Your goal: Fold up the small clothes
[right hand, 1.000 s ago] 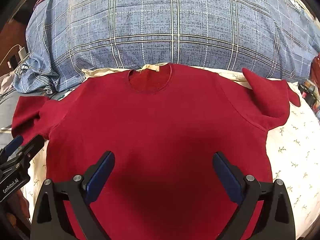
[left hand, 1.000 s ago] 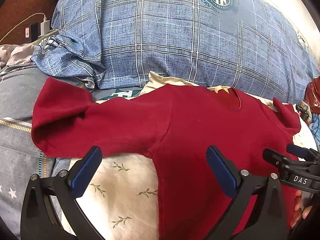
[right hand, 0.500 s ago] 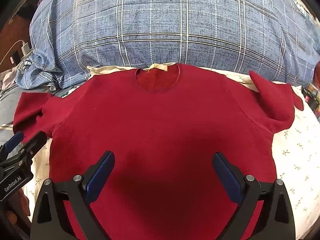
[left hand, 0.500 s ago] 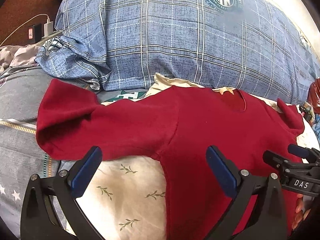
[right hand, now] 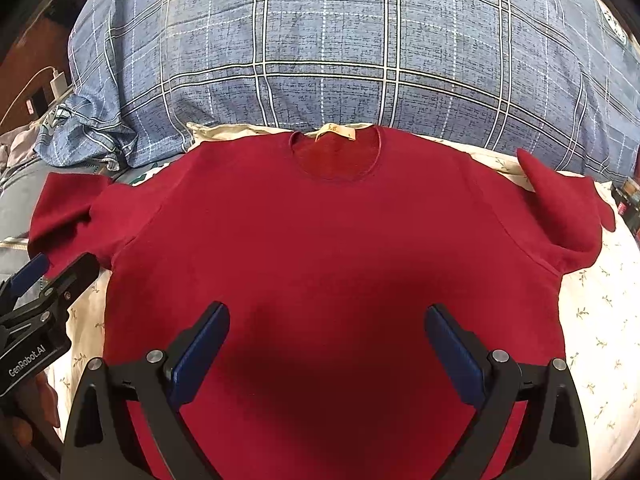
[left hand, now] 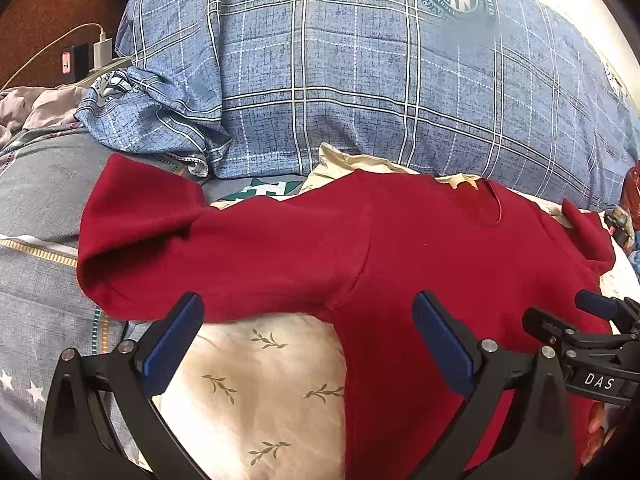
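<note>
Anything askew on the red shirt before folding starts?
Yes: the red shirt lies flat, but its right sleeve is curled up at the tip, and the left sleeve is bunched. Both grippers are open above it.

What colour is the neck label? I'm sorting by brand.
Yellowish-tan neck label, clearest in the right wrist view.

One dark red short-sleeved knit shirt (right hand: 328, 248); one blue plaid quilt (right hand: 360, 48); one cream leaf-print sheet (left hand: 256, 384); one white charger plug (left hand: 103, 49); two black blue-padded tools, the left tool (left hand: 308, 340) and the right tool (right hand: 326, 346).

Bright, even light; sharp centre, fisheye-bent, dark-vignetted edges.
</note>
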### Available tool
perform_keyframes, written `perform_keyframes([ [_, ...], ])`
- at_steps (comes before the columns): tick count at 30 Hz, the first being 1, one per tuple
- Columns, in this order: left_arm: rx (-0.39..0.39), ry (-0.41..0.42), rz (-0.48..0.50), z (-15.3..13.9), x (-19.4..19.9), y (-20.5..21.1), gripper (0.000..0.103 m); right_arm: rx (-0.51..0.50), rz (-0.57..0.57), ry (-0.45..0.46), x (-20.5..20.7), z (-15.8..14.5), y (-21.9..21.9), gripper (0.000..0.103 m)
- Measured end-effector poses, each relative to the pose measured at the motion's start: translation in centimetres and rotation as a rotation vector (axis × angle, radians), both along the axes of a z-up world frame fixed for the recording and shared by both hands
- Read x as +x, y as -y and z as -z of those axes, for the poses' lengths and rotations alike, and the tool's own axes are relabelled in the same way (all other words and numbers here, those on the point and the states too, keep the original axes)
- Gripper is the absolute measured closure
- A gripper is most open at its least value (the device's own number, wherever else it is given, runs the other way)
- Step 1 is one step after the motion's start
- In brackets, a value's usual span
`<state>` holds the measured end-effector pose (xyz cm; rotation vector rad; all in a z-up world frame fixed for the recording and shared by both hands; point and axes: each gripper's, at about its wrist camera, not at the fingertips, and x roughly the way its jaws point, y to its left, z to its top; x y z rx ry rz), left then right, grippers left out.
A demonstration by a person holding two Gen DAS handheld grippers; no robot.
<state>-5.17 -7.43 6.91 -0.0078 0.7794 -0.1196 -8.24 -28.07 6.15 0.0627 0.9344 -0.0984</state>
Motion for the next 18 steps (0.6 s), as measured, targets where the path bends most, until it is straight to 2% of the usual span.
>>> perform_keyframes([
  [18, -0.004, -0.025, -0.050, 0.7, 0.7, -1.8, 0.000, -0.014, -0.091, -0.010, 1.5, 0.4, -3.4, 0.004],
])
